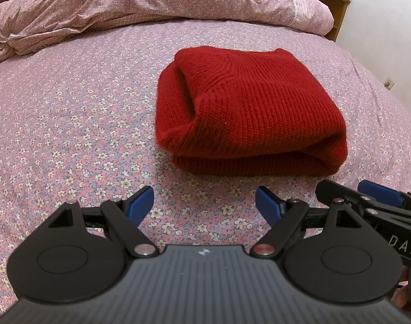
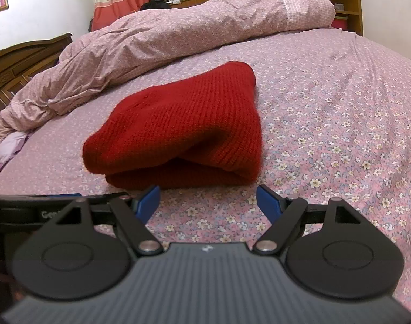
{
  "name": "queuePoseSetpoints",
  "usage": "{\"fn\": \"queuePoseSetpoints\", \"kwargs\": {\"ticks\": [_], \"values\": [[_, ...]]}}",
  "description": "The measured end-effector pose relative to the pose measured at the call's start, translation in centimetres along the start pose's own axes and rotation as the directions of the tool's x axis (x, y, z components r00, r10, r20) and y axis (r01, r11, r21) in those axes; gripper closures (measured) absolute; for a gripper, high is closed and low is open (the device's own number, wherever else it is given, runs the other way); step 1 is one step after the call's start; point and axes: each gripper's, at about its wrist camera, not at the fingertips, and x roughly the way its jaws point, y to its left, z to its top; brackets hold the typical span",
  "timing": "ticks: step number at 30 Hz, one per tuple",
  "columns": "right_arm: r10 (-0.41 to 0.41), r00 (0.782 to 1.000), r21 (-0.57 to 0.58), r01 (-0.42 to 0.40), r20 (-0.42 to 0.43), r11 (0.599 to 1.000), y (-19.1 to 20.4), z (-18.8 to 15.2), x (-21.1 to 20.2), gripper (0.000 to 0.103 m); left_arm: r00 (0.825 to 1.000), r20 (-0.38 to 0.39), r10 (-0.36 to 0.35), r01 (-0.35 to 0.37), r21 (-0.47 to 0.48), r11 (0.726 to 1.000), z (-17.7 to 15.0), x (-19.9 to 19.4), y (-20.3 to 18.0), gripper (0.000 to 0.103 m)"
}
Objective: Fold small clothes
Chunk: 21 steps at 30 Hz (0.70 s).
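A red knitted sweater lies folded in a thick bundle on the floral bed sheet; it also shows in the right wrist view. My left gripper is open and empty, a short way in front of the bundle's near edge. My right gripper is open and empty, just in front of the bundle's near edge. The right gripper also shows at the right edge of the left wrist view. Part of the left gripper's body shows at the left of the right wrist view.
A crumpled pink floral duvet lies along the far side of the bed, also in the right wrist view. A wooden headboard is at the left and a wooden shelf at the far right. The sheet extends right of the sweater.
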Motion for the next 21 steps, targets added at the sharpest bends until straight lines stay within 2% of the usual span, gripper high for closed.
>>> {"fn": "queuePoseSetpoints", "kwargs": {"ticks": [21], "values": [[0.001,1.0,0.0,-0.001,0.0,1.0,0.23,0.04,-0.1,0.023,1.0,-0.003,-0.002,0.002,0.001,1.0,0.01,0.05,-0.07,0.017]]}}
